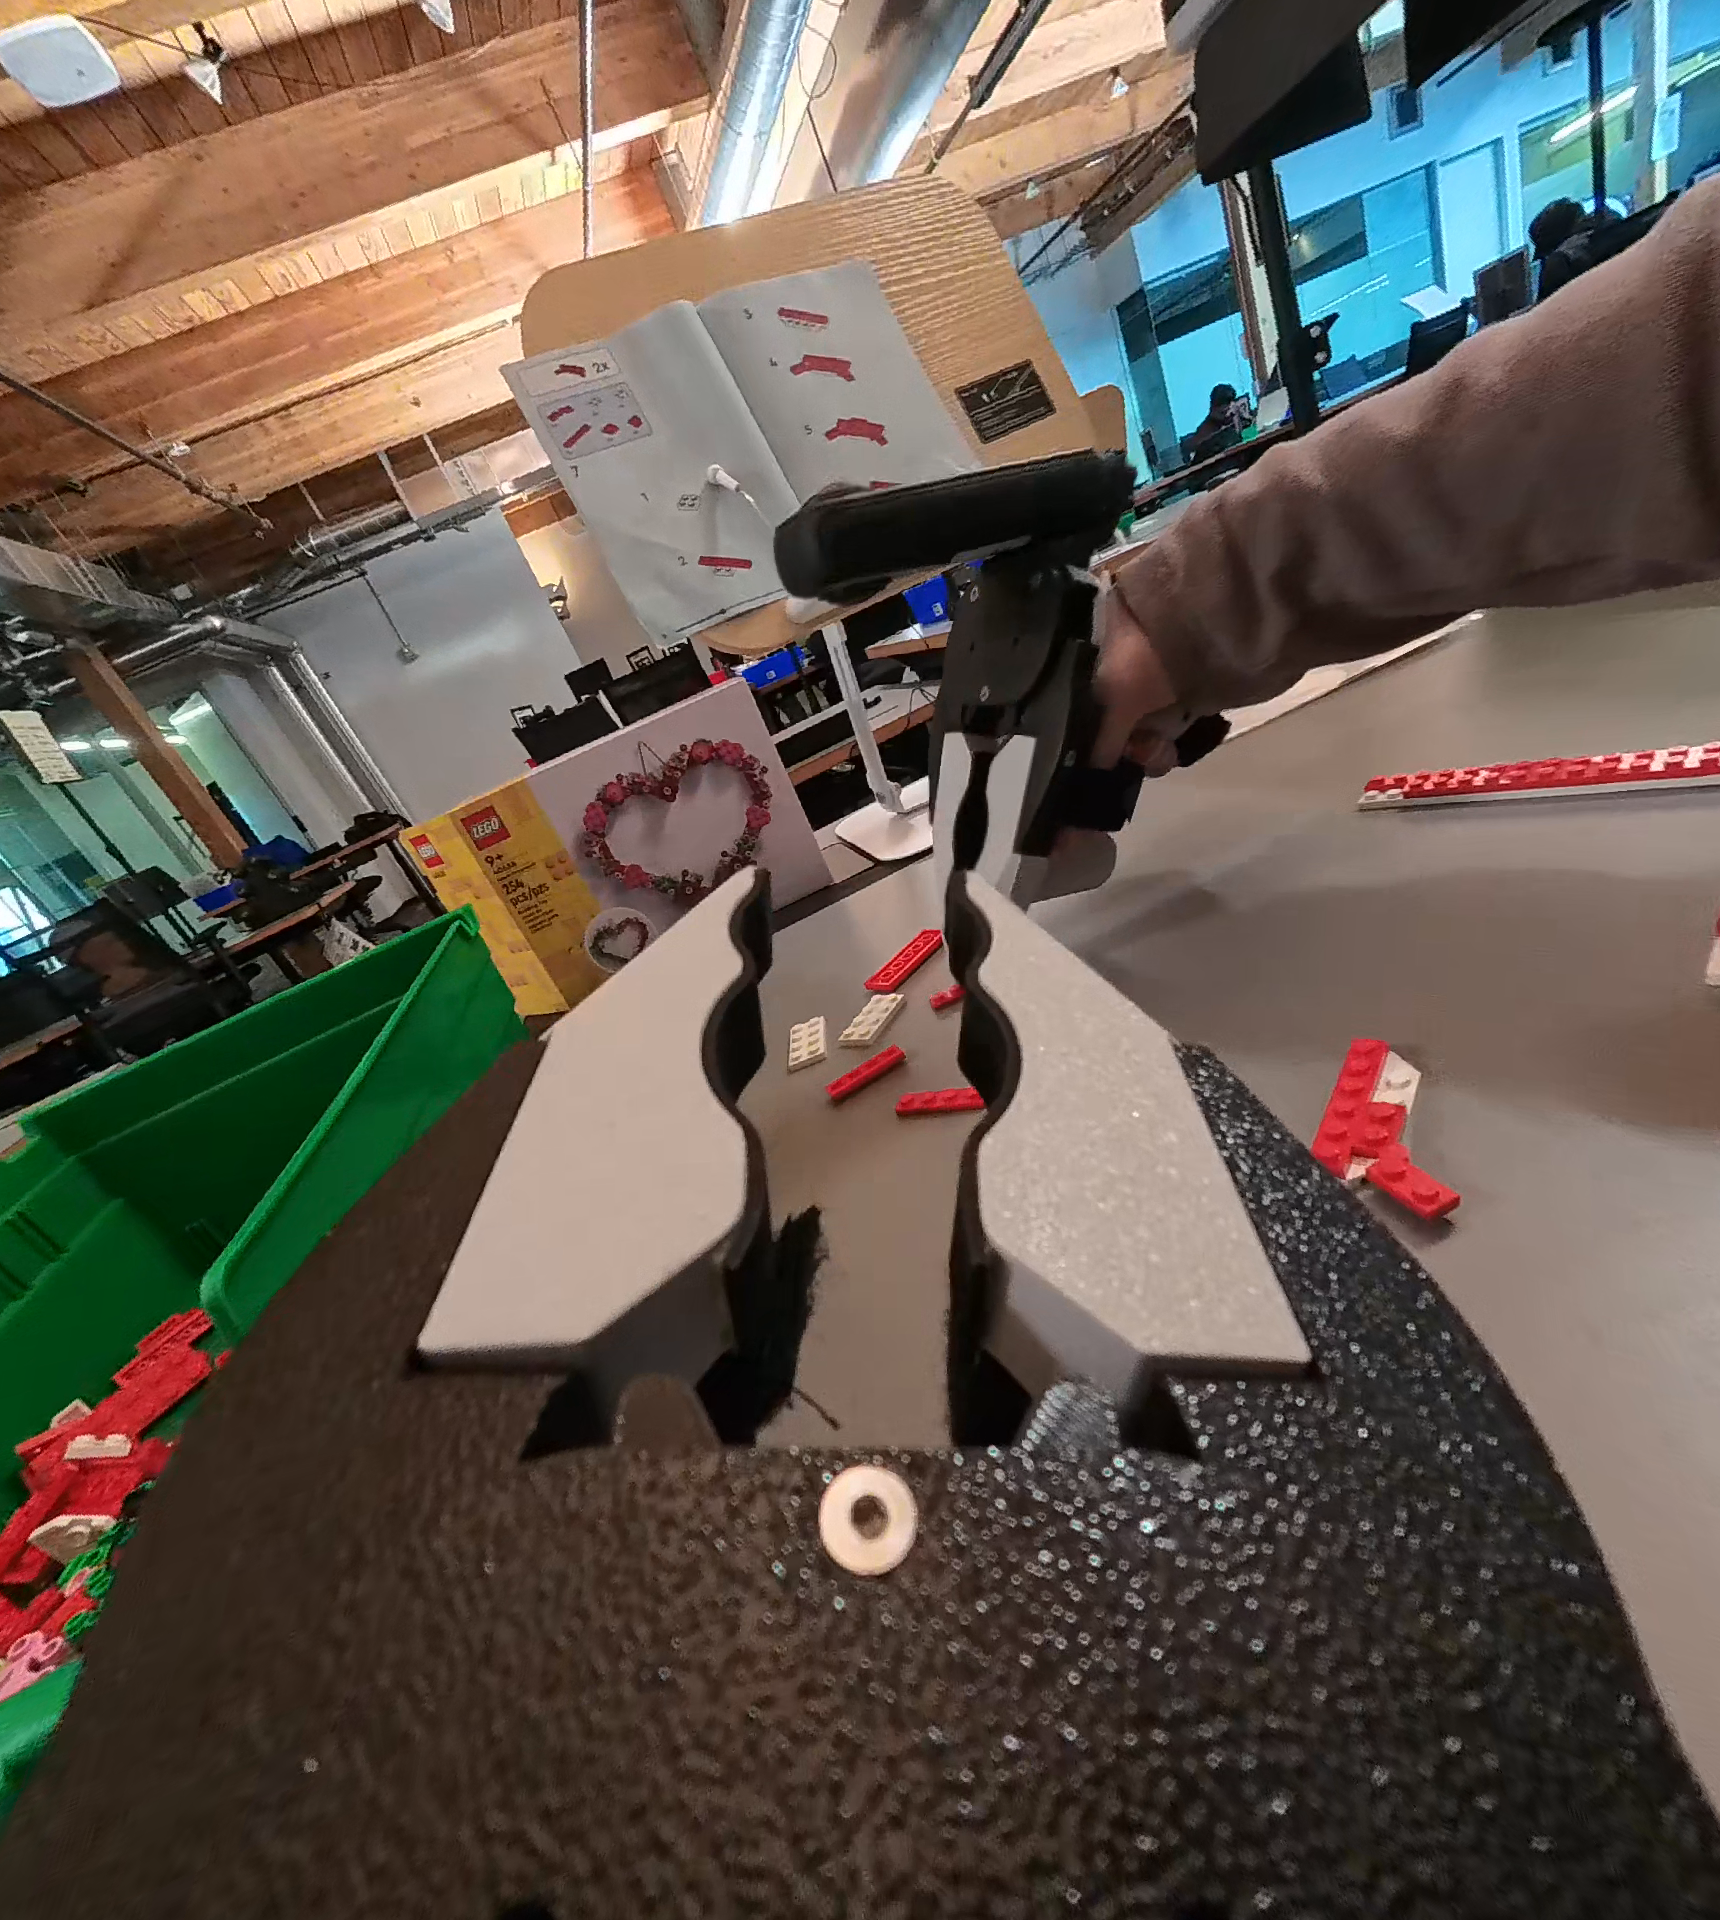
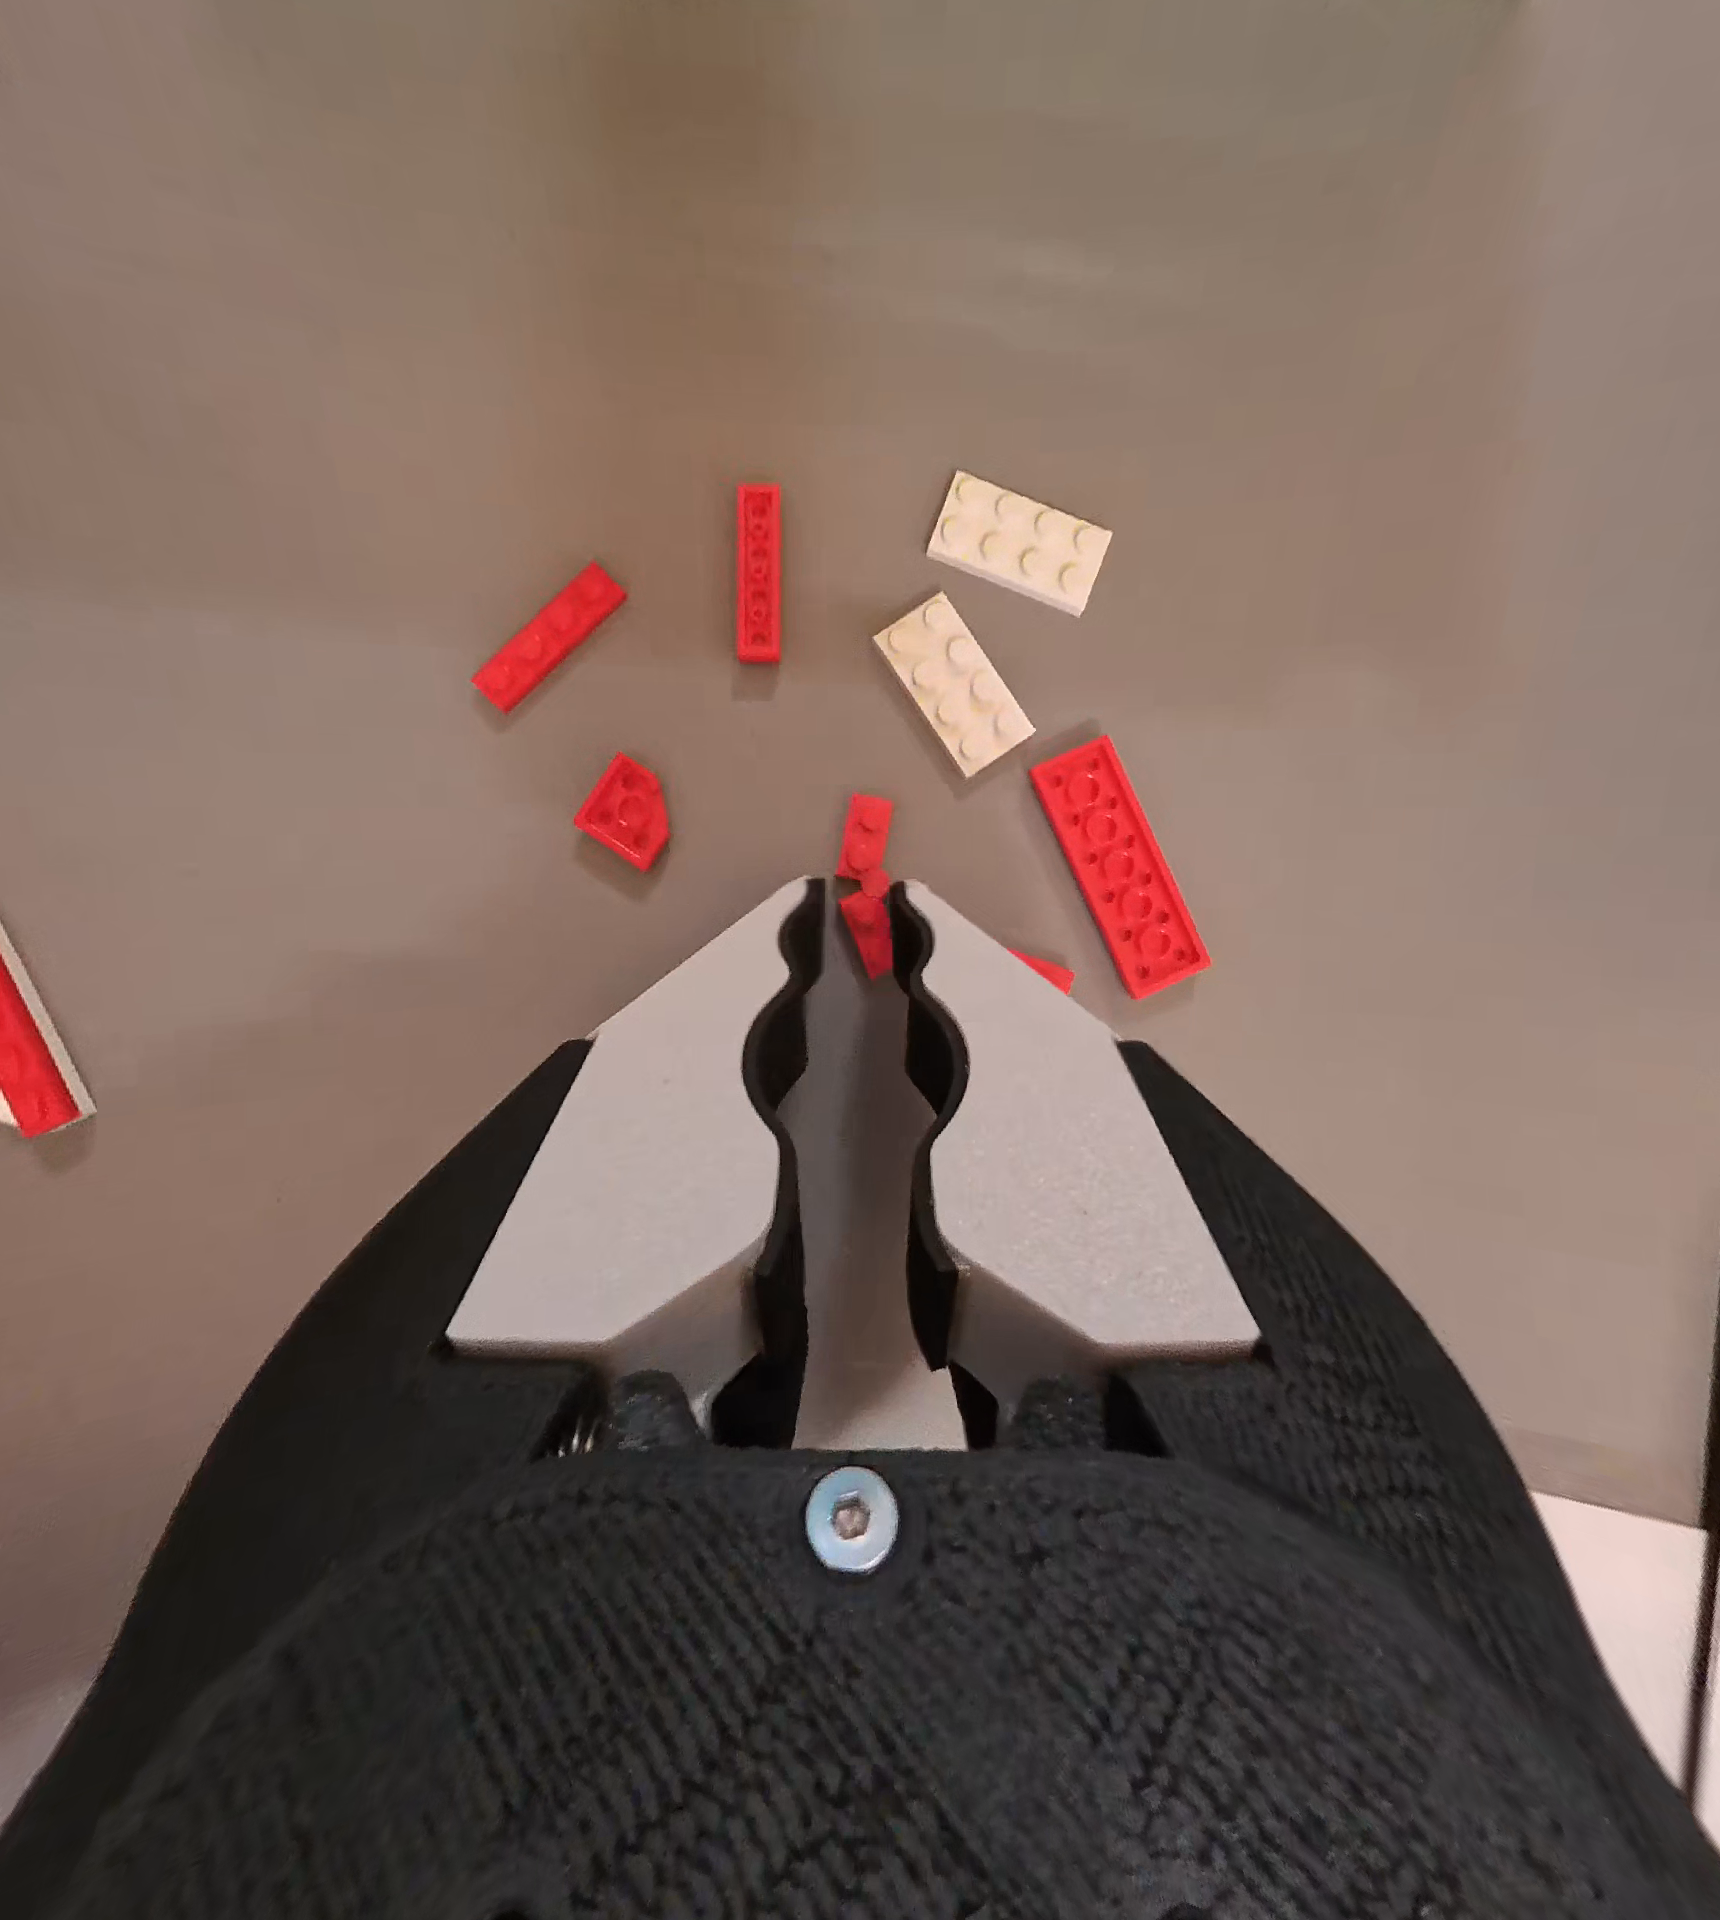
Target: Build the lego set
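A: Largest item?

B: Grey bench (image 2: 316, 312), bearing all loose parts. Beside it, a green plastic bin (image 1: 212, 1091) of mixed red pieces.

A: Assemblies?

B: Long red studded plate frame (image 1: 1666, 790), far right of the bench; well apart from both grippers.

A: Grippers?

B: Right gripper (image 2: 858, 894), jaws narrowed but with a gap, empty, tips down at the loose pile. Left gripper (image 1: 861, 935), jaws moderately apart, empty, held back.

A: The part in question?

B: Small red narrow plate (image 2: 864, 831), just ahead of the right gripper's tips, another red bit below it between them. Long axis runs nearly straight away from the gripper, tilted slightly right. Right hand is nearer; judged the likely pick.
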